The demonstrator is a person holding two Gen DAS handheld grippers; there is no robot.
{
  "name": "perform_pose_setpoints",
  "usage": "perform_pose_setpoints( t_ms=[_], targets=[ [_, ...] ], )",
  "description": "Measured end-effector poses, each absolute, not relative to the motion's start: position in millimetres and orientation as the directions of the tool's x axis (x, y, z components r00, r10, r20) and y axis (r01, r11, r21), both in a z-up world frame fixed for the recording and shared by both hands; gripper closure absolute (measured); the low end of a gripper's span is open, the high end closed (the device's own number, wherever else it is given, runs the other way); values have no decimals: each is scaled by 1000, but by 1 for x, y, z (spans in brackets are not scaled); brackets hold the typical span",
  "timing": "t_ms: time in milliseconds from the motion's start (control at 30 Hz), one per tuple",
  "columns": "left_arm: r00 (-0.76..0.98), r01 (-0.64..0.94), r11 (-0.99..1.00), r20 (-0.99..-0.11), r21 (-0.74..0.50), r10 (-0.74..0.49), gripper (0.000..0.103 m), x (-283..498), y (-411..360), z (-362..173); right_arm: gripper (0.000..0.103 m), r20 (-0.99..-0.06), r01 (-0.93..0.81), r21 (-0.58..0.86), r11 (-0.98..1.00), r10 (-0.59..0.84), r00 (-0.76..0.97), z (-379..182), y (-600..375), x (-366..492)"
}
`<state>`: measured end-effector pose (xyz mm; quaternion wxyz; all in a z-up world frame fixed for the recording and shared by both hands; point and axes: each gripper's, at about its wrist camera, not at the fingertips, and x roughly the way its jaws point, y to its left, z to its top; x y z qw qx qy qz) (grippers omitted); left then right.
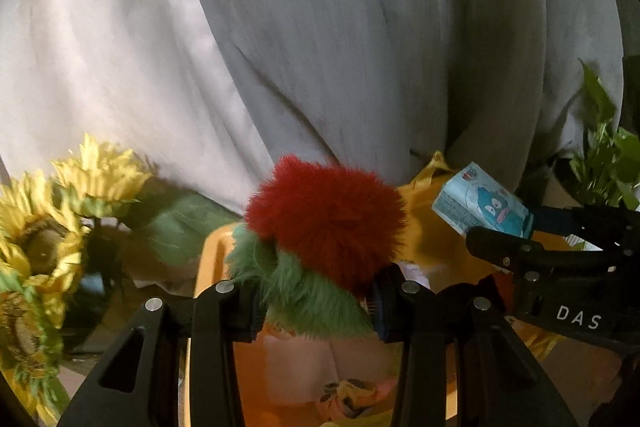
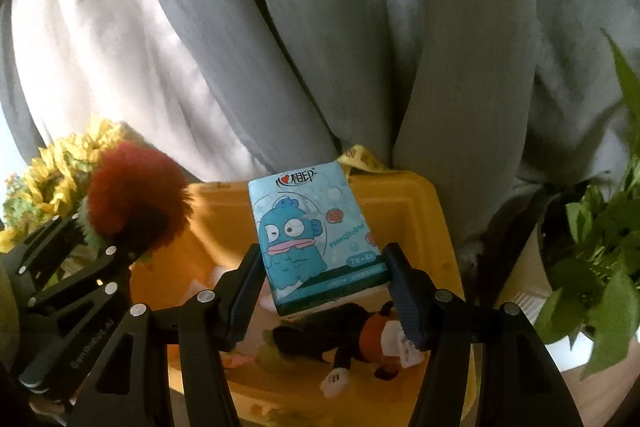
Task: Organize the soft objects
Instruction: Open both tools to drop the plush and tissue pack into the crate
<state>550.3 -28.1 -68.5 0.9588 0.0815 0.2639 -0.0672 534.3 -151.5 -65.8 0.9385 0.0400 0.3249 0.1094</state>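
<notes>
Left tool (image 1: 316, 303) is clamped on a furry red-and-green plush strawberry (image 1: 324, 223), held above the near left corner of a yellow plastic bin (image 2: 432, 211). Right tool (image 2: 324, 287) is clamped on a blue tissue pack (image 2: 312, 235) printed with a cartoon fish, held upright over the bin's middle. A dark plush toy (image 2: 340, 343) lies inside the bin below the pack. Sunflowers (image 1: 44, 227) stand to the left, a leafy plant (image 2: 600, 259) to the right, grey curtains (image 2: 320, 27) behind.
</notes>
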Motion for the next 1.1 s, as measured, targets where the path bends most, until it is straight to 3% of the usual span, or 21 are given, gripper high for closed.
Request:
perform_pose_setpoints(
  t_ms=[200,300,367,567,1100],
  targets=[
    [810,196,974,-578,109,-98,61,562,-29,-83,42,-636,-175,135,975,221,740,-75,-148,548],
    [794,202,973,-601,111,-96,54,565,-30,-90,42,-653,-175,135,975,221,724,-79,-148,554],
    [792,193,975,-605,109,-89,43,562,-27,-91,41,-663,-168,138,976,217,717,-81,-147,557],
    [803,152,983,-593,105,-61,36,554,-19,-87,31,-659,-154,117,981,193,727,-80,-146,555],
    [892,20,995,-452,94,25,23,454,-5,-26,31,-541,-149,75,986,166,825,-32,-161,462]
  ],
)
